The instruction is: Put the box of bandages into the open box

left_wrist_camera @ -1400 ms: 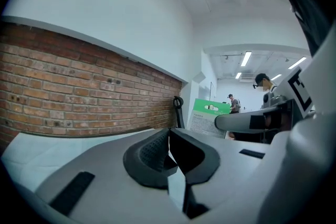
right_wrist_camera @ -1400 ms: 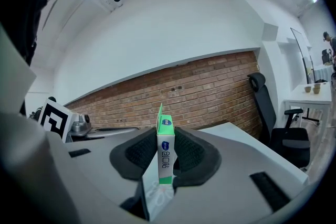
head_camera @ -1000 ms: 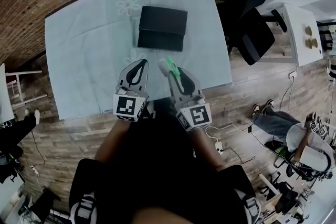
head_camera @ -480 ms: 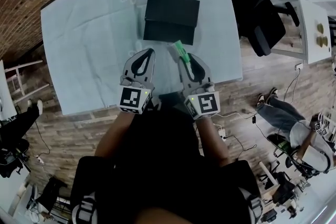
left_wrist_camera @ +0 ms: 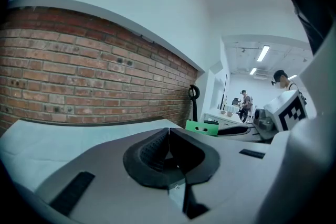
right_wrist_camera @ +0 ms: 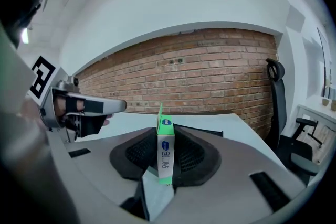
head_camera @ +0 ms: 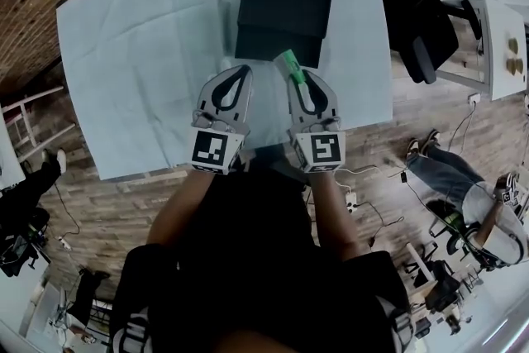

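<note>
head view has the open box (head_camera: 285, 8), black, on the far half of the pale surface (head_camera: 124, 54); everything else is placed from it. the green bandage box (head_camera: 288, 62) sits just short of the open box's near right corner, at the tip of the right gripper (head_camera: 302, 83), whose jaws are clenched on it. right gripper view shows the grasp: the pads press its two broad faces. it stands on edge with a thin printed side toward the camera. the left gripper (left_wrist_camera: 169, 136) hovers off the open box's near left corner, jaws pressed together with nothing between them.

the coming move seems to turn on one relation: the open box lies just ahead and slightly left of the right jaws. the bandage box's far end pokes past the jaws toward it. so the right hand is the nearer one to lift it over the near wall and release inside.

room looks generous: bare surface left of the open box, the brick wall (right_wrist_camera: 199, 76) well behind it, and a chair (head_camera: 426, 29) off to its right, beyond the surface's edge. the all-black interior is hard to read, so clipping the near wall is the likely risk.
</note>
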